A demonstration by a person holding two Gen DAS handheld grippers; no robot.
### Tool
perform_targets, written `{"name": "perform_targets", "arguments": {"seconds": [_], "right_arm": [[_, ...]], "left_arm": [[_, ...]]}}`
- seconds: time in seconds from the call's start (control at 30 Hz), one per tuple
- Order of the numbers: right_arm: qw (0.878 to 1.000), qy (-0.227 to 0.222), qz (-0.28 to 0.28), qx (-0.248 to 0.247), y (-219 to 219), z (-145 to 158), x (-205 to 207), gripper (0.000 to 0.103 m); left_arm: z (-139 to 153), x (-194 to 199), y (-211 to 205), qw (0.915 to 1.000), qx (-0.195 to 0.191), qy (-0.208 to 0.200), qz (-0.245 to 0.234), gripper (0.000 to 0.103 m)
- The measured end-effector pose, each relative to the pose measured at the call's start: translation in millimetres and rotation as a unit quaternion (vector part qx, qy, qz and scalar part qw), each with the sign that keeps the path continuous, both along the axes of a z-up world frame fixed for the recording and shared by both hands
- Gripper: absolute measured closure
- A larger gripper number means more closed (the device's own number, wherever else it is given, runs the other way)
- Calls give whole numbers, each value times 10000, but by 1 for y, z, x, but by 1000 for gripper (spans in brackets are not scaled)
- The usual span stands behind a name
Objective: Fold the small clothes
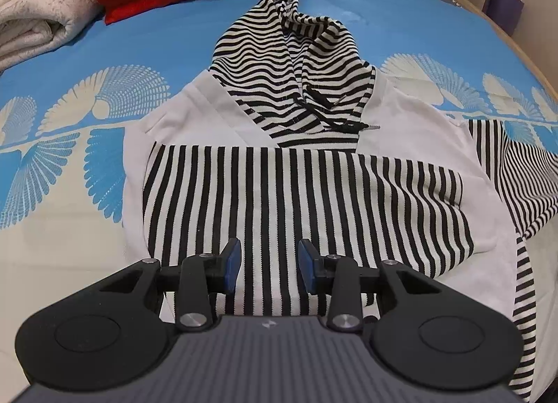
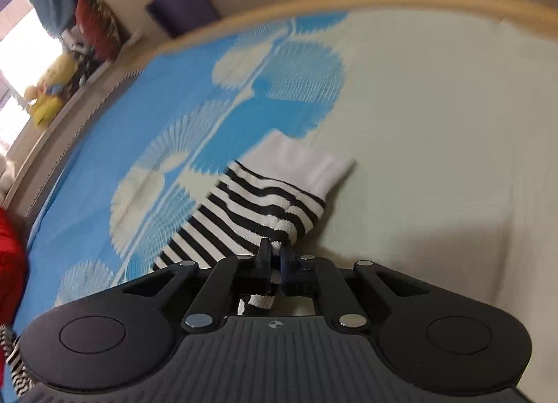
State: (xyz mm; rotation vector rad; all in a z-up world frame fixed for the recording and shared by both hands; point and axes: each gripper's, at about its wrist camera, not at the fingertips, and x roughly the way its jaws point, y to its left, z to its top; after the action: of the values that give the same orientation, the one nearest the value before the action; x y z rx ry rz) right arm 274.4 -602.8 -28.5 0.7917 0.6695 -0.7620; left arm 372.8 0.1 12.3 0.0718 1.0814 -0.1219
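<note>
Mid sleeve-fold: right claw (image 2: pixel 275 256) clenched on sleeve (image 2: pixel 265 200), left claw (image 1: pixel 269 260) released above hoodie (image 1: pixel 296 193); next, carrying sleeve across.

No legible text, label, brand or number anywhere. Only a small pale emblem, no letters, printed at twelve o'clock on the ribbed grey housing (image 1: pixel 268 324) in each wrist view.

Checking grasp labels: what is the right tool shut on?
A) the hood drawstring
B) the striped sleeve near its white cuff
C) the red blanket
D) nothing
B: in the right wrist view the right tool is pinched on the striped sleeve just short of its white cuff, fabric showing between the closed pads.
</note>
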Motion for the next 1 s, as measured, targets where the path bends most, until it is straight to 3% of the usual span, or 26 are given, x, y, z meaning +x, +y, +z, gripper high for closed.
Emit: {"name": "perform_targets", "arguments": {"seconds": [0.07,0.17,0.37,0.43,0.53,0.67,0.77,0.83,0.93,1.0], "right_arm": [[9998,196,-20,68,5,-3,1,94],[9974,364,-41,620,-3,-22,1,89],[9981,339,-123,492,-6,-20,0,90],[9982,422,-134,401,-4,-18,1,97],[9984,521,-155,-141,11,1,8,98],[9873,372,437,-1480,67,50,35,99],[9659,-136,1433,-2151,142,87,55,100],[9431,-611,2326,-2296,202,109,61,99],[8823,-1335,4082,-1927,302,128,59,97],[8283,-1237,5379,-961,365,121,58,88]], "left_arm": [[1,1,1,10000,-26,3,64,63],[1,2,4,9999,-49,5,125,63],[4,-1,14,9999,-53,-29,158,63],[5,-1,21,9997,-51,-42,234,63],[11,-1,40,9988,-98,-97,470,63],[22,-3,70,9964,-217,-213,792,63],[28,-5,97,9942,-259,-249,1010,63],[31,-6,114,9922,-344,-243,1176,63],[37,-7,137,9881,-533,-235,1425,63],[40,-8,148,9855,-662,-227,1546,63]]}}
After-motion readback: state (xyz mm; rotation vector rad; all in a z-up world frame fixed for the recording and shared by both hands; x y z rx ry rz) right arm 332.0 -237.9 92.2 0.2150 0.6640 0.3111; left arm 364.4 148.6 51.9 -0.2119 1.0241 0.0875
